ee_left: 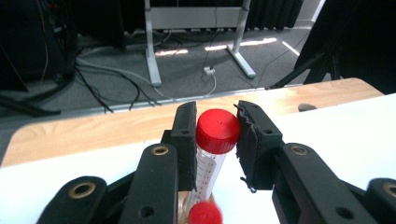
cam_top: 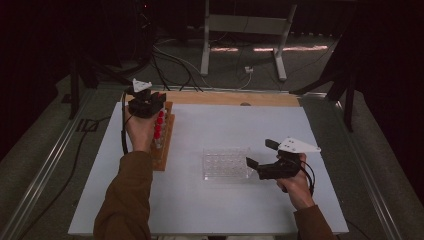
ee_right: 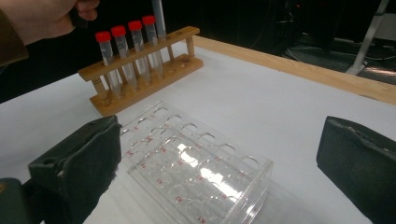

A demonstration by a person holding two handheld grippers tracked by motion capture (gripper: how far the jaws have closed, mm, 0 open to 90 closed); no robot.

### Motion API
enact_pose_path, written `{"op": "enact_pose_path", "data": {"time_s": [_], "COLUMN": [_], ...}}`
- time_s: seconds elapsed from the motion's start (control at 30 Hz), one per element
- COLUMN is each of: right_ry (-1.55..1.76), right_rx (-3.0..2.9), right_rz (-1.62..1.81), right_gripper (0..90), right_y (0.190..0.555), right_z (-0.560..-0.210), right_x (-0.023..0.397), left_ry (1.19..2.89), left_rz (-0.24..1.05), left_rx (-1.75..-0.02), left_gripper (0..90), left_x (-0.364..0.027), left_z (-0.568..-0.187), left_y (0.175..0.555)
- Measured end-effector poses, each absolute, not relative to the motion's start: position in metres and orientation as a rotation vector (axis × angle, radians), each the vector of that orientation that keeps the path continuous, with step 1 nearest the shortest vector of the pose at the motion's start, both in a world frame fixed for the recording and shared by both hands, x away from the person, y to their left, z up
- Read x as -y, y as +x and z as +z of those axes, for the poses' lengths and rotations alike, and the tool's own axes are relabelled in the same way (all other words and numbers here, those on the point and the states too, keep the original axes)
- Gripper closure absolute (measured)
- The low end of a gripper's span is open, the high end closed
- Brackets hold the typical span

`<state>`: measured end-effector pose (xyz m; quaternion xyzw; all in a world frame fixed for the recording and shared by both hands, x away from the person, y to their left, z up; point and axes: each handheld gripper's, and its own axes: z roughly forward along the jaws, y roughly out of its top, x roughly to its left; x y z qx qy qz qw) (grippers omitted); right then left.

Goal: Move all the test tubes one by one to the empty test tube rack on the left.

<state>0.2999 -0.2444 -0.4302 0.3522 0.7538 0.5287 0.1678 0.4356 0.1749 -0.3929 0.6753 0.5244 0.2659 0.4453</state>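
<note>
A wooden rack [cam_top: 165, 145] at the table's left holds several clear tubes with red caps [ee_right: 118, 31]. My left gripper [cam_top: 156, 102] is over the rack's far end, shut on the cap of one red-capped tube [ee_left: 217, 130]. That tube [ee_right: 159, 18] stands higher than its neighbours, and its lower end is hidden. Another red cap [ee_left: 204, 214] sits just below it. My right gripper [cam_top: 260, 153] is open at the right end of a clear plastic well rack [cam_top: 226, 163], whose wells hold nothing. Its jaws are wide apart on either side of that rack [ee_right: 196, 163].
The white table top [cam_top: 240, 125] has a wooden strip [cam_top: 235, 98] along its far edge. Beyond it are floor cables [cam_top: 170, 60] and a metal stand [cam_top: 240, 30]. The person's left hand [ee_right: 42, 18] and brown sleeve [cam_top: 125, 200] reach along the wooden rack.
</note>
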Motion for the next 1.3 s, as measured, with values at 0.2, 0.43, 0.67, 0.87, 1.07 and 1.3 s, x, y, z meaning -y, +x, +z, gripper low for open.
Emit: {"op": "enact_pose_path", "data": {"time_s": [0.2,0.43,0.67,0.87,1.07,1.3], "right_ry": [1.006,1.007,1.005,1.002,1.005,1.005], "right_rx": [-2.155,-2.156,-2.153,-2.148,-2.148,-2.142], "right_rz": [1.499,1.498,1.497,1.501,1.501,1.503], "right_gripper": [0.0,0.0,0.0,0.0,0.0,0.0], "right_y": [0.301,0.301,0.301,0.300,0.300,0.300], "right_z": [-0.434,-0.434,-0.434,-0.433,-0.433,-0.433], "right_x": [0.244,0.244,0.245,0.246,0.246,0.246], "left_ry": [1.702,1.730,1.745,1.744,1.739,1.757], "left_rz": [0.624,0.600,0.572,0.546,0.528,0.520], "left_rx": [-1.328,-1.360,-1.383,-1.395,-1.404,-1.406], "left_gripper": [70.8,70.7,70.6,70.4,70.1,69.2], "left_x": [-0.177,-0.175,-0.174,-0.175,-0.177,-0.177], "left_z": [-0.401,-0.408,-0.415,-0.419,-0.419,-0.420], "left_y": [0.437,0.441,0.442,0.443,0.444,0.445]}}
